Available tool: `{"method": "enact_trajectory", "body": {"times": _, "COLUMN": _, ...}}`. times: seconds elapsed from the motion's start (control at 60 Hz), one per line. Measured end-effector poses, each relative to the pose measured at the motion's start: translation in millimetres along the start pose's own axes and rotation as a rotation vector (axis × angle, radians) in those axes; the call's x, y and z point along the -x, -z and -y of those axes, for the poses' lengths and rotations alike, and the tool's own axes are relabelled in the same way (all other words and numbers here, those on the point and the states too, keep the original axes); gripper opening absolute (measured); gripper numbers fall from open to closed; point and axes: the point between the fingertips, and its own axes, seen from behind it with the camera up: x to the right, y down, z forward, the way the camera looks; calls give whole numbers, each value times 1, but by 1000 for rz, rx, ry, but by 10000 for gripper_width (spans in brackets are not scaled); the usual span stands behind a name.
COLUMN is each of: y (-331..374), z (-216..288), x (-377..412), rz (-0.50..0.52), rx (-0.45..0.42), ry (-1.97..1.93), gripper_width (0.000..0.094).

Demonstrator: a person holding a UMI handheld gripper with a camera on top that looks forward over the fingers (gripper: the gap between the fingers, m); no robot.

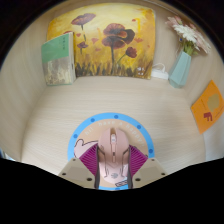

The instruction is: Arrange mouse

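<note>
Even, warm, diffuse light, no glare. Soft shadow just beside the vase [181, 66] at the far right. Strong fisheye: table [40, 120] edge and back wall bow hard (worst at the rim). Overall slightly soft focus.
</note>
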Motion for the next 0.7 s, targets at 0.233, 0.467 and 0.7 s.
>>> {"method": "enact_trajectory", "body": {"times": 0.233, "y": -2, "z": 2, "x": 1, "rz": 21, "rx": -29, "ry": -34, "gripper_width": 509}}
{"method": "enact_trajectory", "body": {"times": 0.467, "y": 35, "z": 22, "x": 12, "rz": 32, "rx": -12, "ry": 5, "gripper_width": 730}}
{"method": "enact_trajectory", "body": {"times": 0.7, "y": 138, "z": 76, "x": 30, "rz": 28, "rx": -165, "ry": -10, "gripper_width": 726}}
